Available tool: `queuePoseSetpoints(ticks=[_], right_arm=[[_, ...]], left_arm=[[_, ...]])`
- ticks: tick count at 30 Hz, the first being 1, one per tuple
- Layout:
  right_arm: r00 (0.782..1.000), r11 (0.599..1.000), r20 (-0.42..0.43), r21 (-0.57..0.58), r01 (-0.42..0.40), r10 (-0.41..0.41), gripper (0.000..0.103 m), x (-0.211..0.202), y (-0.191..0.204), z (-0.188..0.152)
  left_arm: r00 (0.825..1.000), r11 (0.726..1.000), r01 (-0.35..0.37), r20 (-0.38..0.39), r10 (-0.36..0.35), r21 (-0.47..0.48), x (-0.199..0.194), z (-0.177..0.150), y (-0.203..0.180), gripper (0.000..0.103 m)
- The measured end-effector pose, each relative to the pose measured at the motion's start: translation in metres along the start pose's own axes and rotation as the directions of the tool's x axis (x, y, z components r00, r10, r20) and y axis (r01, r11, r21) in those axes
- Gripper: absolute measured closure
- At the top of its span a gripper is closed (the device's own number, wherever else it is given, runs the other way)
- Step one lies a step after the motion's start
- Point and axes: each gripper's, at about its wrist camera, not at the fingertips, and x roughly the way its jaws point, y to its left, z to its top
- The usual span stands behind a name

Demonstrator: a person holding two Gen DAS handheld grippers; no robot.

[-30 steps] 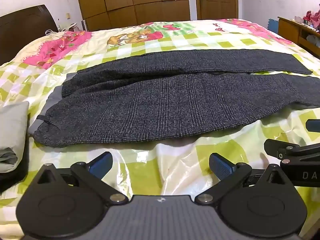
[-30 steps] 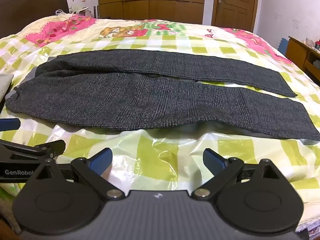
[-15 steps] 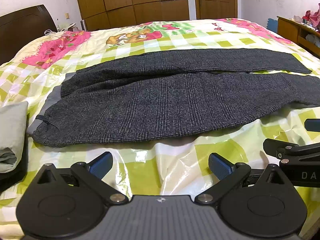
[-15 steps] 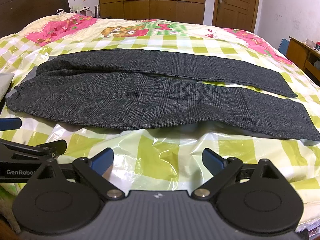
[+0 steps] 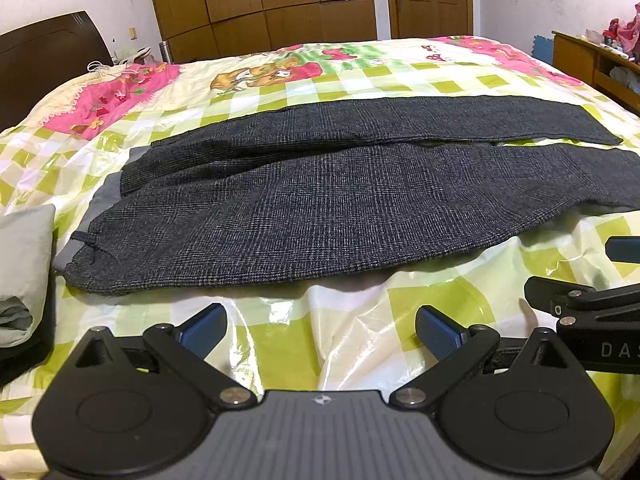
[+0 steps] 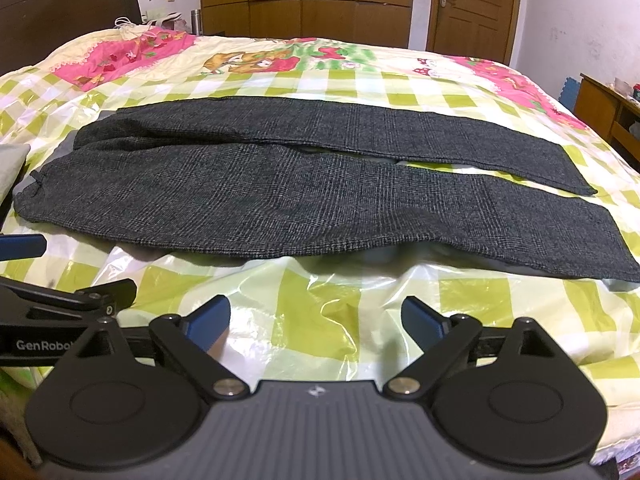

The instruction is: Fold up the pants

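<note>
The dark pants (image 5: 320, 200) are lying flat across the bed (image 5: 360, 68). The left gripper (image 5: 320, 326) and right gripper (image 6: 316, 316) are gaping wide, holding nothing. A grab might be catching the shiny plastic cover (image 6: 320, 292) too, messing the fold.

1. This is a bedroom in a home.
2. A big bed (image 6: 400, 80) fills most of the room. Its cover has green checks and pink cartoon pictures.
3. A dark headboard (image 6: 60, 12) stands at one end of the bed.
4. A tall wooden wardrobe (image 6: 304, 0) lines the far wall.
5. A wooden door (image 6: 472, 4) is next to it.
6. A low wooden cabinet (image 5: 592, 60) stands by the wall.
</note>
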Motion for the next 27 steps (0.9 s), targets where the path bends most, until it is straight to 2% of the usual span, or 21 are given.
queuePoseSetpoints(ticks=[27], right_arm=[[1.000, 1.000, -0.004, -0.001, -0.002, 0.002, 0.014, 0.0006, 0.0044, -0.0022]], left_arm=[[1.000, 1.000, 0.004, -0.002, -0.004, 0.020, -0.0012, 0.0001, -0.0061, 0.000]])
